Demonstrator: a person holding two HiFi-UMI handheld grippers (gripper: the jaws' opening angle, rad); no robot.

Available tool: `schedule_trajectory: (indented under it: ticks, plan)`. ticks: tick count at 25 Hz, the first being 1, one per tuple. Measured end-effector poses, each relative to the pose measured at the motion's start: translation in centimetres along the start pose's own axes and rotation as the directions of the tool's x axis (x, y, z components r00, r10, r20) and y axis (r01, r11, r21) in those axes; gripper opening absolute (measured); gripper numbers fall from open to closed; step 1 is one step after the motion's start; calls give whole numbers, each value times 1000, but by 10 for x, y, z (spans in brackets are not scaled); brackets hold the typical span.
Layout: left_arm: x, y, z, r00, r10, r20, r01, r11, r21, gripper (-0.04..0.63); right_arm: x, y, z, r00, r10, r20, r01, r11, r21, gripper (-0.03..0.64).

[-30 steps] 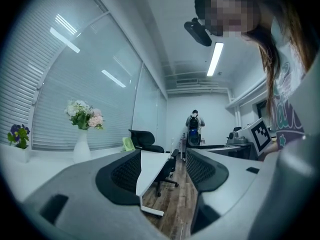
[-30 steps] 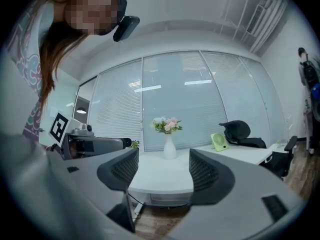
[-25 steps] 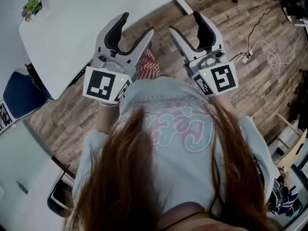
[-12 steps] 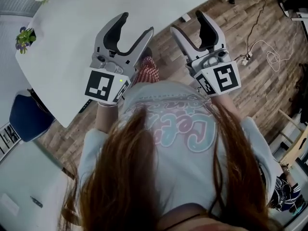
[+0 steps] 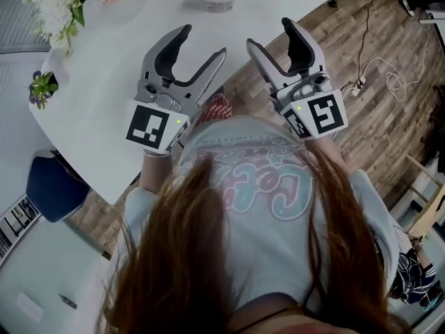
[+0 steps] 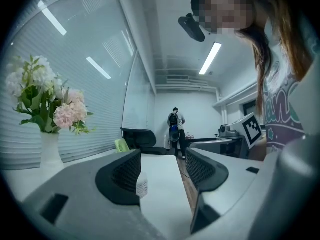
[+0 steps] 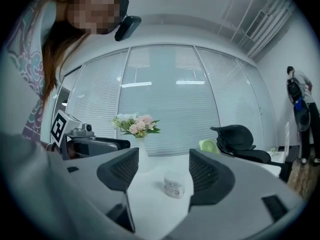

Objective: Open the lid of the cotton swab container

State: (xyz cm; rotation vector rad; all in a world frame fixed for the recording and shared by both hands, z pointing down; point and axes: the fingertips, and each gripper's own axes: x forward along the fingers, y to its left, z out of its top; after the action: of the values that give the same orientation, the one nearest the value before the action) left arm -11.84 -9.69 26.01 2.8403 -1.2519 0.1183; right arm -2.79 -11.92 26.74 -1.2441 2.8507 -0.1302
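Observation:
The cotton swab container (image 5: 217,4) is a small clear tub with a printed label, standing upright with its lid on, on the white table (image 5: 104,82) far ahead of me. It shows between the jaws in the right gripper view (image 7: 174,185), and half hidden behind the left jaw in the left gripper view (image 6: 142,186). My left gripper (image 5: 203,42) hovers open over the table's near edge. My right gripper (image 5: 270,35) is open beside it, over the wooden floor. Both are empty and well short of the container.
A vase of white and pink flowers (image 5: 66,5) stands at the table's far left, also in the right gripper view (image 7: 135,125). A blue chair (image 5: 52,186) sits left of the table. Cables (image 5: 379,75) lie on the floor. A person (image 6: 175,129) stands far back.
The view has moved forward over the table: the container and the flower vase have come into sight at the top. Both grippers stay open and side by side.

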Motion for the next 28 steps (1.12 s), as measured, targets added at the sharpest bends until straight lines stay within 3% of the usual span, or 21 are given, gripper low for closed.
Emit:
schedule_trajectory:
  ticks: [8,21,24,28]
  plan:
    - [-4,33,13,1000,-21,-5,21,1000,-23,250,37,7,14,1000,-1,1,1,1000,18,301]
    - [14,64,-18,998,-36,-54,32,998,-63,250,77,-4,-7,998,35,-52,-33,999,32,301]
    - [20,68,-22,998,-24,-57,21,999,-45,250,81,-10,-6,998,43,-45,-42,999,21,301]
    - [31,69,-42,992,-24,-122,27,999,19,250,82,-22,-6,995,81,-50,-81,997,16,301]
